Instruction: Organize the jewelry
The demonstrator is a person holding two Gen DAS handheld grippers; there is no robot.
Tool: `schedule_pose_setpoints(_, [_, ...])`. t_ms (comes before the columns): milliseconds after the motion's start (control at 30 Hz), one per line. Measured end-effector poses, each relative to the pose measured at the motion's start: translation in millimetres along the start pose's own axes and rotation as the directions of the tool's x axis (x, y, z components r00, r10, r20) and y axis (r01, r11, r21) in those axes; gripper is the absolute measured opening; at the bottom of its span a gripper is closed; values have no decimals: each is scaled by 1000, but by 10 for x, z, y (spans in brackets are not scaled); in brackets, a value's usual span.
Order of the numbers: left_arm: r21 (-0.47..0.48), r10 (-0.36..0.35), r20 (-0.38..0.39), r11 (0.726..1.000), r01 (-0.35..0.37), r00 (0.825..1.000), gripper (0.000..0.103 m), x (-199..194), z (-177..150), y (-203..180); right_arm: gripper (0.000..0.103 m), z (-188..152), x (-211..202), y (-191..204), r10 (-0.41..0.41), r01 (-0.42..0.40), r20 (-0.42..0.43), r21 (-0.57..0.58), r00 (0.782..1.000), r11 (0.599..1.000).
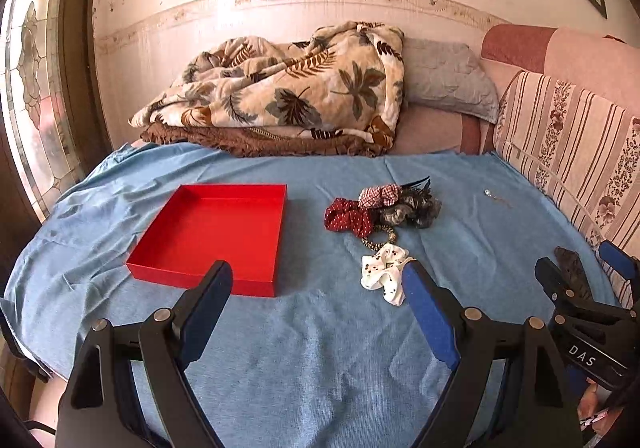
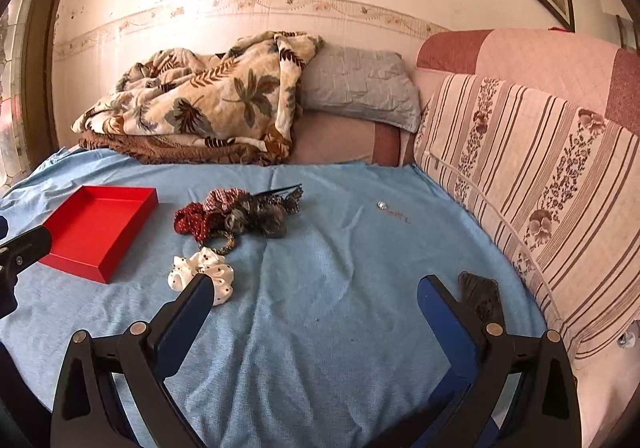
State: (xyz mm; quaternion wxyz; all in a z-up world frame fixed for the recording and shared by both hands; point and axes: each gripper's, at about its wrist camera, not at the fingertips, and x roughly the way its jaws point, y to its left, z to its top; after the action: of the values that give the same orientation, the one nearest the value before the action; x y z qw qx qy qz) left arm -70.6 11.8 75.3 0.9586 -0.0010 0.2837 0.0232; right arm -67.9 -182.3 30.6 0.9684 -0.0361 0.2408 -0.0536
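I hold my left claw (image 1: 316, 276) and right claw (image 2: 314, 290) spread wide and empty over bare blue bedsheet (image 2: 340, 248), one shallow red cardboard tray (image 1: 212, 232) left, one scrunchie heap (image 1: 380, 210) centre, one white dotted scrunchie (image 1: 384, 272) nearest, small silver jewelry piece (image 2: 383, 205) beyond, sofa cushion (image 2: 540, 176) bounding right.

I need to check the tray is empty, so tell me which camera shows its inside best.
The left wrist view: the red tray lies close ahead, its whole floor visible and bare, only its near edge cut by a finger of the left gripper. The right wrist view shows the tray at the left edge, slanted, partly hidden by the other gripper.
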Motion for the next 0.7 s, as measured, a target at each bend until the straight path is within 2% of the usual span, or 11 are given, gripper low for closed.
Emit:
schedule_pose_setpoints(333, [8,7,54,1000,-7,999,86,-253,10,13,103,70,-259,20,0,1,65,-4,998,1000])
schedule_pose_setpoints(700, [17,26,55,999,-27,998,86,-292,8,38,103,72,-315,29,0,0,80,-1,997,1000])
